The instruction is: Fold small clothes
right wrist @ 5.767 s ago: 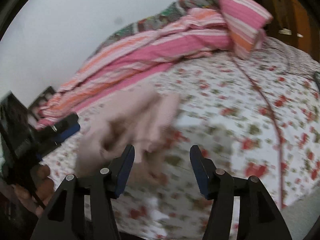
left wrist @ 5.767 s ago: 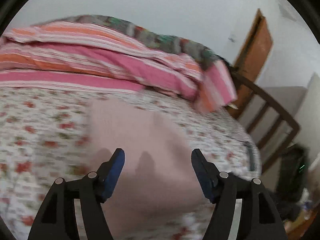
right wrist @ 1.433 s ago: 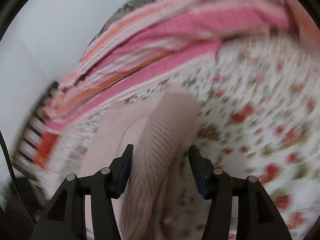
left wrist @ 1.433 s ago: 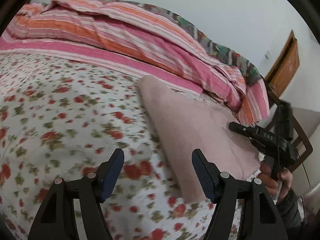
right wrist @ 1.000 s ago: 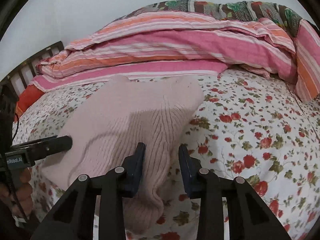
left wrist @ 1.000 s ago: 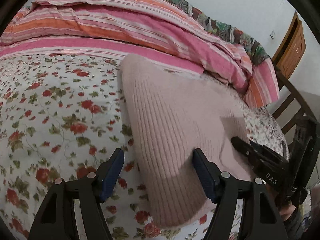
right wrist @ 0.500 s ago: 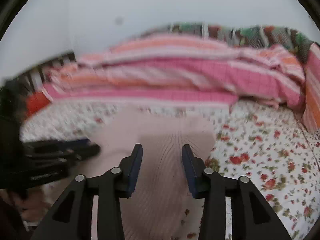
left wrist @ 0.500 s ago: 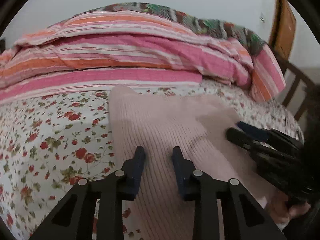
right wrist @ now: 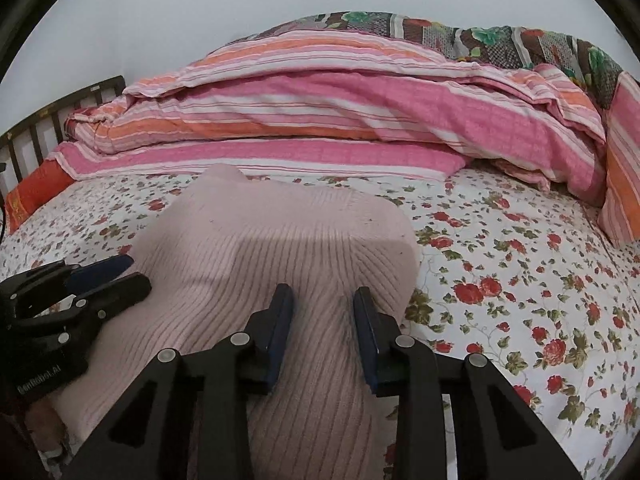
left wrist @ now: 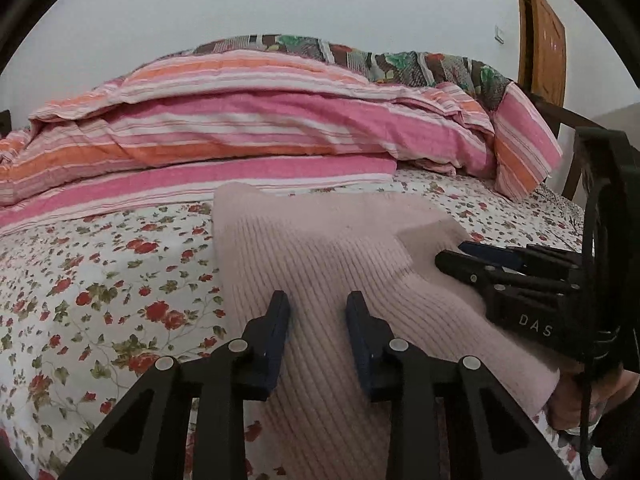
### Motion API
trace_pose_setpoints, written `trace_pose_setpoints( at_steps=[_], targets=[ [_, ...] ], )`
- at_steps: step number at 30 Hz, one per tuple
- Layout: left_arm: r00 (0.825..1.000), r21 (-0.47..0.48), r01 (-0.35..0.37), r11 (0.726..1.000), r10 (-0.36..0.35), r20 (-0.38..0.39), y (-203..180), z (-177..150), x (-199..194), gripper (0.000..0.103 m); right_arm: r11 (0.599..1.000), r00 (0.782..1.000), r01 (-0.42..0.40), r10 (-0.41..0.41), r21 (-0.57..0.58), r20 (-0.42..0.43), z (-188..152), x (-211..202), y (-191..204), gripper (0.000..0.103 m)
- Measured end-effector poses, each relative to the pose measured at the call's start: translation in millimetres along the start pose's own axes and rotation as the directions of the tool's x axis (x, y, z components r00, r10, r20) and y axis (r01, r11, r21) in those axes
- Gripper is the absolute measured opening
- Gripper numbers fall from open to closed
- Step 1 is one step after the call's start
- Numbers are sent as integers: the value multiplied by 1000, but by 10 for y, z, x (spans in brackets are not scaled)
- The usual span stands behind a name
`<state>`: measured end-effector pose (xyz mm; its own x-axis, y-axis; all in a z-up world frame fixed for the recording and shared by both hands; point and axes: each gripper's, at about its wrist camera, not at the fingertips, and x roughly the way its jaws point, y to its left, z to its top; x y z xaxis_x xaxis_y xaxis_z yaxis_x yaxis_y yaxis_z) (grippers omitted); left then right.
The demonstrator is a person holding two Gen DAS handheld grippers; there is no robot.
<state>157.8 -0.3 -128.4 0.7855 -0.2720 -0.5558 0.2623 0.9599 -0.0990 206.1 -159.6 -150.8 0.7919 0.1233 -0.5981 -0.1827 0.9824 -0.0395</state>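
Both grippers have narrowed since earlier: left gripper (left wrist: 318, 304) and right gripper (right wrist: 323, 300), jaws part-open, straddle one pink knit garment (left wrist: 320, 252) on the bed (left wrist: 100, 280).

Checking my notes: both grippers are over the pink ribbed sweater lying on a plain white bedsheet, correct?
Not quite: the bedsheet is floral, covered in red flowers, as the right wrist view shows. Both the left gripper and right gripper are over the pink ribbed sweater.

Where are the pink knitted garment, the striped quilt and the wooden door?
pink knitted garment (left wrist: 320, 256): left wrist view, ribbed middle.
striped quilt (right wrist: 340, 116): right wrist view, pink band on its front.
wooden door (left wrist: 544, 44): left wrist view, door panel.
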Motion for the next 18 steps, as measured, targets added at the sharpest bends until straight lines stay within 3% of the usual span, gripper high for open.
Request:
trace_pose_setpoints(
  at_steps=[18],
  targets=[
    [1000, -17, 19, 1000, -19, 17, 32, -47, -57, 30, 1000, 1000, -11, 11, -5, 13, -19, -63, 11, 34]
  ],
)
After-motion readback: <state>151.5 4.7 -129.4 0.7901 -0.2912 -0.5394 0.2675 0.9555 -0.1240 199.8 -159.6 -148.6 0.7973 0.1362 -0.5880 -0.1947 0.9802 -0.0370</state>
